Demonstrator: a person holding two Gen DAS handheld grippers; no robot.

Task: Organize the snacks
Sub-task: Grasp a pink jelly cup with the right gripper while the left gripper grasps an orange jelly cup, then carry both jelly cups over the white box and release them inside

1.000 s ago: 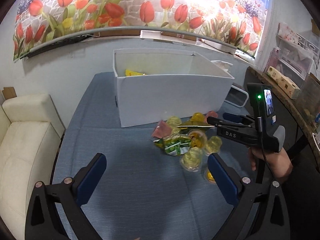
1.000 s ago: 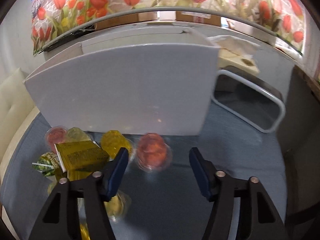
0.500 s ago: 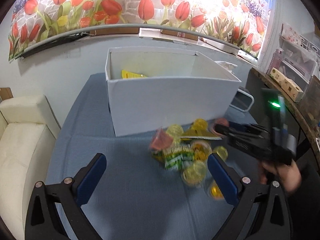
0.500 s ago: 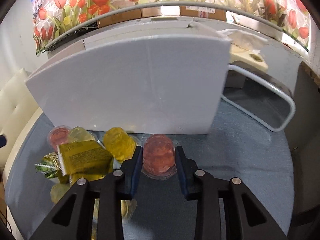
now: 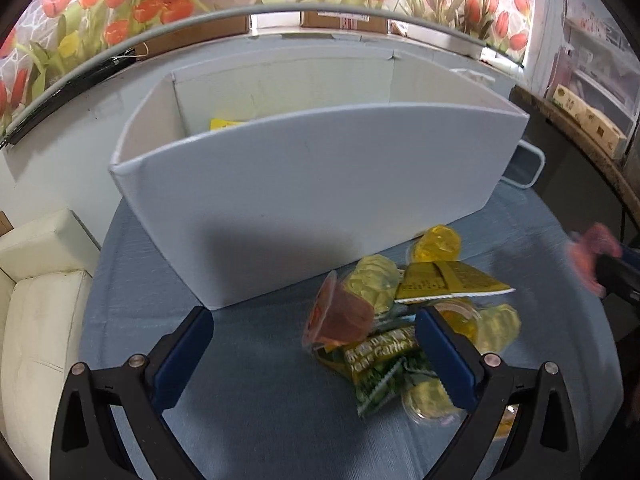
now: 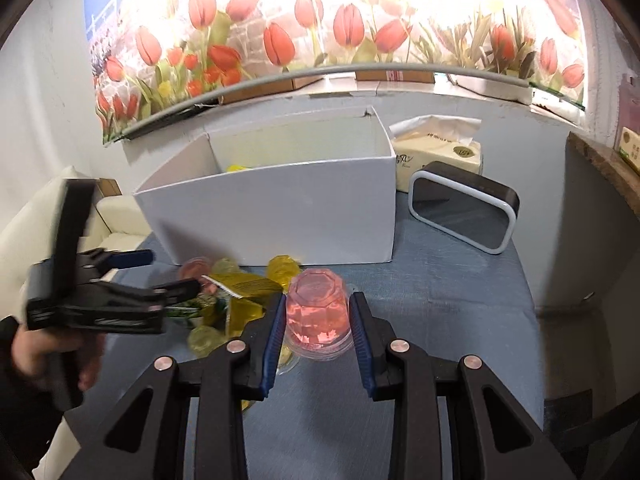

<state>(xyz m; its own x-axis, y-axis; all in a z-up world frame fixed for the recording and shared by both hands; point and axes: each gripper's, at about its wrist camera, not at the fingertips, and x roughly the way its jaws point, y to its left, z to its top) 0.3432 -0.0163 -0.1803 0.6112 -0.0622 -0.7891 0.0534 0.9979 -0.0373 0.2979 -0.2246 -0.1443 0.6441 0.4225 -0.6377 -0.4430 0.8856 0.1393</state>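
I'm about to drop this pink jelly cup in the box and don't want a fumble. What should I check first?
1. Right claw shut on pink jelly cup, pads on both sides: ok.
2. Cup lifted off the table: ok.
3. White box open on top: ok.
4. Room inside the box: cannot tell, only a yellow packet shows.
5. Left claw open, low over the snack pile, out of the path: ok.

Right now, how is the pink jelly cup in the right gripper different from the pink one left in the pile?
The held pink jelly cup is lifted off the table, clamped in the right gripper; the pile's pink jelly cup lies among the other snacks, with nothing gripping it. The held one sits base-up and level; the pile's one is tipped on its side. Both are clear cups of pink jelly.
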